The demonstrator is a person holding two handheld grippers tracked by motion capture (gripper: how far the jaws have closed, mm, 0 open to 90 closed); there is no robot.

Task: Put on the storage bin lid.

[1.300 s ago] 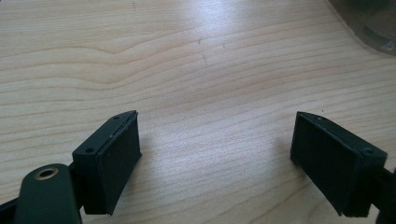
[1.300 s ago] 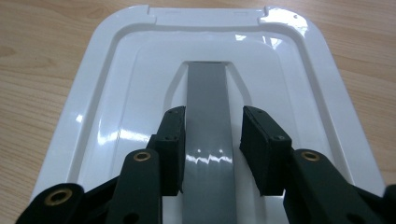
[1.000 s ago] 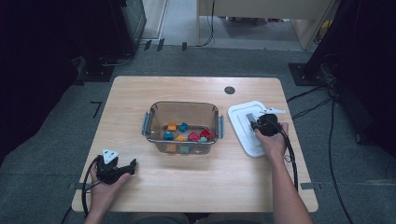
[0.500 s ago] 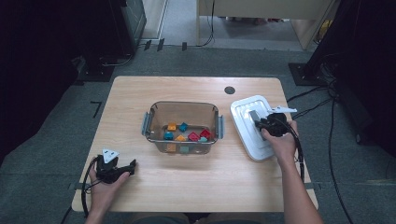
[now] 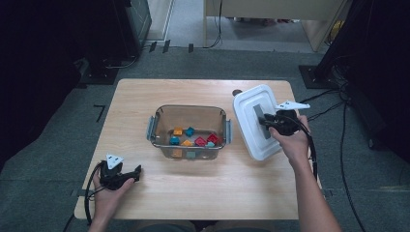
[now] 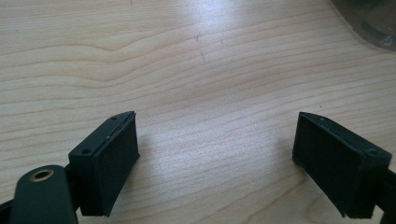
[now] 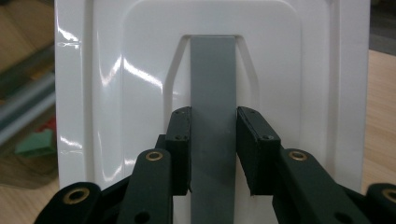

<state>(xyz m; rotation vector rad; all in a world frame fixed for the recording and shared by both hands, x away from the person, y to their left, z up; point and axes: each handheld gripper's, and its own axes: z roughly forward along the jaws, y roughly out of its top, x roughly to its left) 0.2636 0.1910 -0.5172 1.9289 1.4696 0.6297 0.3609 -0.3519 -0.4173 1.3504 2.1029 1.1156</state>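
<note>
Right gripper (image 5: 265, 122) raised, clamping lid (image 5: 254, 104) handle; left gripper (image 5: 138, 170) wide, resting on table (image 5: 203, 193).

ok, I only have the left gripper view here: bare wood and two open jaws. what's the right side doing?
Observer: The right gripper is clamped on the grey handle strip of the white lid.
Operator: lid flat on the table?
Observer: No, in the high view it's tilted, its far edge raised, to the right of the clear container.
Operator: anything in the container?
Observer: Small coloured blocks, orange, teal and red, lie on its bottom; it's uncovered.
Operator: and my left gripper, where does it sit?
Observer: The left gripper is low over the near-left part of the table, apart from the container, holding nothing.
</note>
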